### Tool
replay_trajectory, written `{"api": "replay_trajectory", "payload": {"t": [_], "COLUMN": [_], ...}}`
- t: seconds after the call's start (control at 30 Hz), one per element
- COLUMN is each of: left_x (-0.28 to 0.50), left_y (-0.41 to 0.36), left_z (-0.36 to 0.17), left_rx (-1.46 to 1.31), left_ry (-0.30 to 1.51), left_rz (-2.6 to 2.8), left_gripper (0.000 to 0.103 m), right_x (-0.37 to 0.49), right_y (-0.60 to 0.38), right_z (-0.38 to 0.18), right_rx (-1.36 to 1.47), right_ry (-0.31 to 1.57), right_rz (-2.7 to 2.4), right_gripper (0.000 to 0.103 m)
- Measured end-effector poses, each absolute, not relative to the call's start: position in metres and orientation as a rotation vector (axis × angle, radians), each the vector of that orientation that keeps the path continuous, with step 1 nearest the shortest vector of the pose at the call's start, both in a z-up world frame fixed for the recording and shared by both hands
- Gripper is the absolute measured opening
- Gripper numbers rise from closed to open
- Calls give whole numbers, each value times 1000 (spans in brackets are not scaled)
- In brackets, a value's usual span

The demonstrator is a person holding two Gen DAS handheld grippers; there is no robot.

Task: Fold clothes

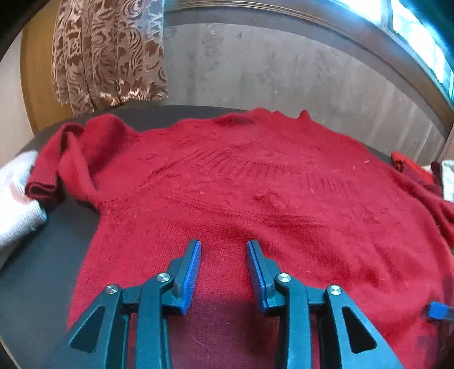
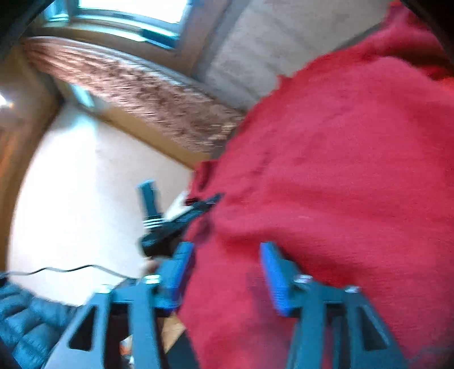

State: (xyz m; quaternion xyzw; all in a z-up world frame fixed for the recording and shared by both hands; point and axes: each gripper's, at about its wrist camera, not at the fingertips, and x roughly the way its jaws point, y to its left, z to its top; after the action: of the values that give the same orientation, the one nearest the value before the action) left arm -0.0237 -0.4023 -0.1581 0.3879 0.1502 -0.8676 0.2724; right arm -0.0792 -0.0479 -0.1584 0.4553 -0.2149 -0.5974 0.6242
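Daylight enters from an overexposed window (image 1: 420,37) at the upper right of the left wrist view, which is fairly sharp though softer at its bowed, dark-cornered edges. The right wrist view is heavily motion-blurred, with a glaring pale wall (image 2: 85,198) and a blown-out window (image 2: 133,7) above.

Blurred by motion throughout. Right gripper (image 2: 224,255) in the foreground, blue pads (image 2: 273,276) spread apart, red knit sweater (image 2: 340,170) lying between them and filling the right half of the picture. Whether the pads press on the fabric: unclear. Just beyond the near pad, the dark frame of the other gripper (image 2: 170,227) at the sweater's edge. Behind, a patterned brown curtain (image 2: 136,93) beneath a bright window (image 2: 133,7). Thin black cable (image 2: 71,268) trailing at left.
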Motion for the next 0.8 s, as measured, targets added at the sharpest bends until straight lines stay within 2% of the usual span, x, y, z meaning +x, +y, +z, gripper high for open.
{"api": "replay_trajectory", "payload": {"t": [0.17, 0.23, 0.3, 0.37, 0.57, 0.67, 0.8], "left_x": [-29, -27, -28, -29, -28, -28, -27], "left_y": [-409, -411, -412, -412, -412, -411, -411], "left_z": [-157, -158, -158, -158, -158, -158, -158], "left_rx": [1045, 1040, 1041, 1044, 1044, 1044, 1043], "left_ry": [412, 430, 424, 414, 417, 416, 418], "left_rz": [-2339, -2344, -2343, -2342, -2343, -2344, -2345], "left_gripper": [35, 35, 36, 36, 36, 36, 36], "right_x": [-74, -79, -86, -90, -88, -97, -110], "right_y": [-34, -3, 41, 92, 219, 251, 264], "right_z": [-141, -126, -108, -86, -42, -45, -53], "right_rx": [1143, 1121, 1081, 1038, 849, 830, 808], "right_ry": [-444, -487, -558, -625, -851, -1023, -1111], "right_rz": [-1539, -1654, -1797, -1973, -2398, -2400, -2424], "right_gripper": [73, 75, 83, 86, 87, 87, 82]}}
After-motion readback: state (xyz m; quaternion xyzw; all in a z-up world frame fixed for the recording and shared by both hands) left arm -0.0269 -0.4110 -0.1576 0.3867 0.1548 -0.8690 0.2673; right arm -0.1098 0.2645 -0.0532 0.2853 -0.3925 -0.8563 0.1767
